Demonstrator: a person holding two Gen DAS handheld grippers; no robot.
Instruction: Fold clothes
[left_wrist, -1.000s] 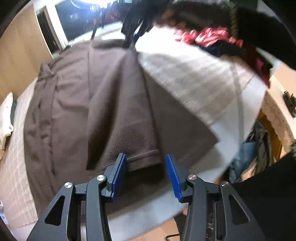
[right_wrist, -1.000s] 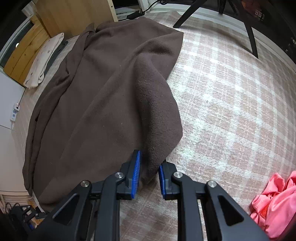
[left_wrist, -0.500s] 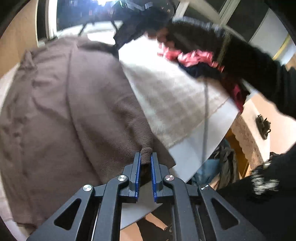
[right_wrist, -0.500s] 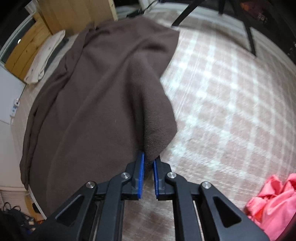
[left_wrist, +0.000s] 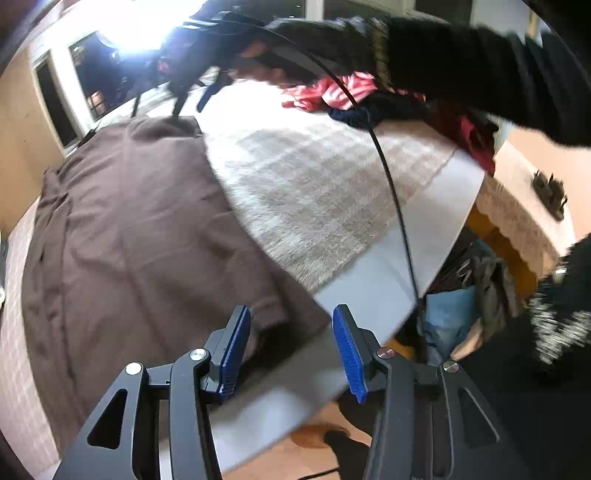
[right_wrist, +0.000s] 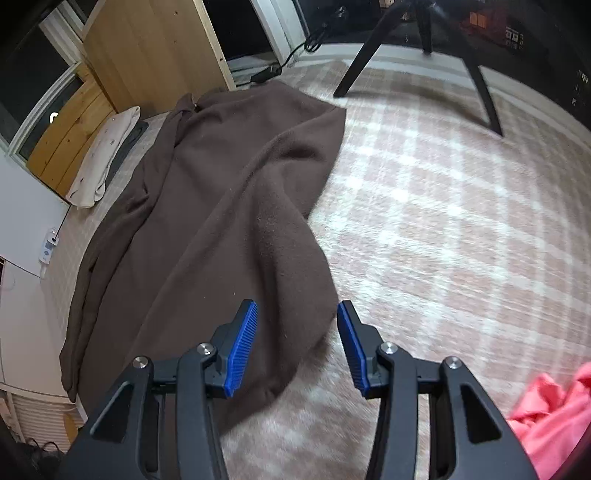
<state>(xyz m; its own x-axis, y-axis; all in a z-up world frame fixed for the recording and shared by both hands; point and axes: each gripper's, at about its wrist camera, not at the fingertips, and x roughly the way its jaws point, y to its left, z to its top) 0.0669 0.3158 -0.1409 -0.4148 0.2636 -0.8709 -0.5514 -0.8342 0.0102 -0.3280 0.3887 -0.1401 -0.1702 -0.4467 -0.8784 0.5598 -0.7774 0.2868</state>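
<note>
- Plaid bed cover (right_wrist: 443, 221): stretches ahead & to the right of both claws.
- Brown fleece garment (right_wrist: 221, 221): lies spread out just ahead of both claws, one long fold in; more folds left, I'd say.
- Pink clothes (right_wrist: 554, 413): near right claw, unfolded.
- Left claw (left_wrist: 291, 350) & right claw (right_wrist: 297, 345): blades apart, holding nothing.

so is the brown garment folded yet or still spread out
Partly folded: the brown garment lies long on the plaid blanket, one side doubled over lengthwise. Both tongs, left and right, are open.
</note>
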